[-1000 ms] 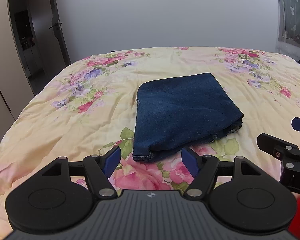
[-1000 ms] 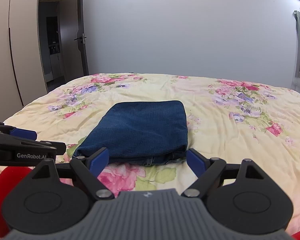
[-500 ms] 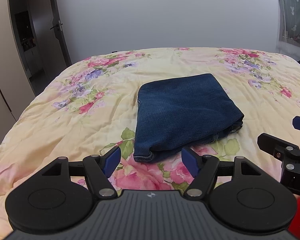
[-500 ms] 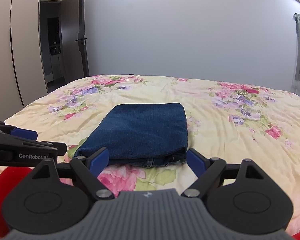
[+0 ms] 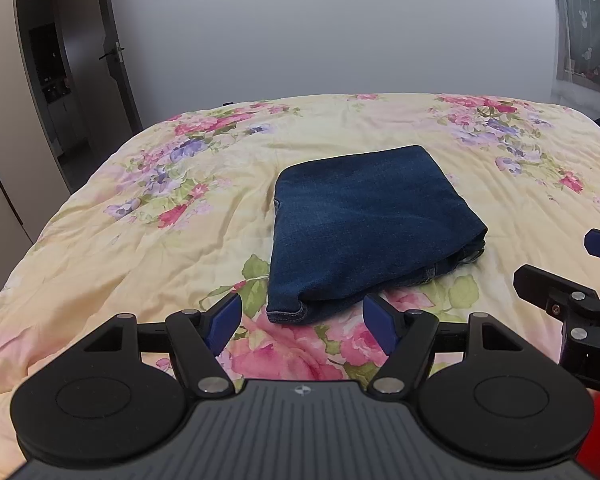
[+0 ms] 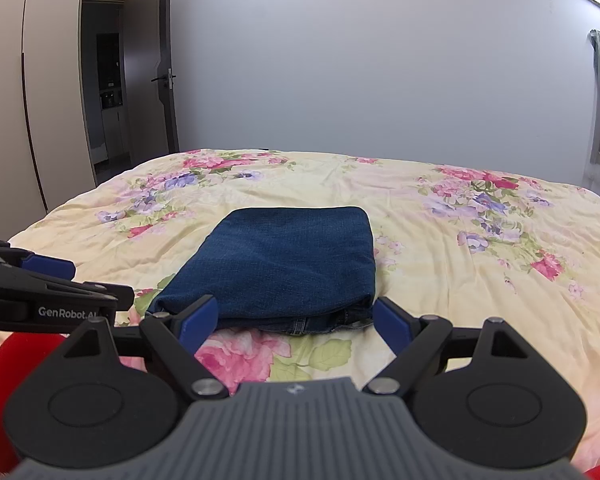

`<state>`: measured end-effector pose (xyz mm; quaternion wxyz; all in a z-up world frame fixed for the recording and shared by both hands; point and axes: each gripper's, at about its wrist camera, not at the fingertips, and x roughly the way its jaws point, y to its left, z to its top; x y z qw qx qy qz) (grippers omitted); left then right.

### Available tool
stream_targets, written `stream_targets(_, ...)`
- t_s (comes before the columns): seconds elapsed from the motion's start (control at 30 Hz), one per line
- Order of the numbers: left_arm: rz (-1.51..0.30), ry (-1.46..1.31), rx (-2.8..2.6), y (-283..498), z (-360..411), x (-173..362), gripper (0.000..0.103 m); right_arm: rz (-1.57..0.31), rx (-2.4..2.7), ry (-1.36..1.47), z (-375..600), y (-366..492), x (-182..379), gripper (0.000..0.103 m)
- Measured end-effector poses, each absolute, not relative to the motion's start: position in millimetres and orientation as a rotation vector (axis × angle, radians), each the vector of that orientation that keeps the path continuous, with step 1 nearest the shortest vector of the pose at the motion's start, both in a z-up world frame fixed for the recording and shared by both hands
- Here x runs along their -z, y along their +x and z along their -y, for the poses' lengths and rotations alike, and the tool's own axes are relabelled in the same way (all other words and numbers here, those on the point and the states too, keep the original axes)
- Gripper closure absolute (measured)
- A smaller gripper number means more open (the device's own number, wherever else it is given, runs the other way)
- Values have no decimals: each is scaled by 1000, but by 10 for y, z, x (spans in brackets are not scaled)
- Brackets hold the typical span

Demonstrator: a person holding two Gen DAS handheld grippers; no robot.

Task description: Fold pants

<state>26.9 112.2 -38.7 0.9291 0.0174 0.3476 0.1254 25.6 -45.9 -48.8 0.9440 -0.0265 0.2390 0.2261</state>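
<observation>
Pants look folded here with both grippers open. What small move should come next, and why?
Probably draw both grippers back and stop. The jeans lie as a compact folded rectangle on the floral bedspread. The left gripper and right gripper are open, short of the cloth and holding nothing, so no further fold seems needed.

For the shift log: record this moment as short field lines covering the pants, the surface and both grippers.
pants: dark blue jeans, folded into a compact rectangle, hems and layered edges on the near side
surface: floral bedspread, jeans lying flat on it
left gripper: open, empty, short of the jeans
right gripper: open, empty, at the near edge
task state: fold looks finished
</observation>
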Motion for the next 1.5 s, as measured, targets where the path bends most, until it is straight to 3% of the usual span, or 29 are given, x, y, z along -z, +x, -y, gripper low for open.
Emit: stream_targets(1.5,-692,51,-254,224,-1103,348,22,-490,-472,-66,555,229,486,22)
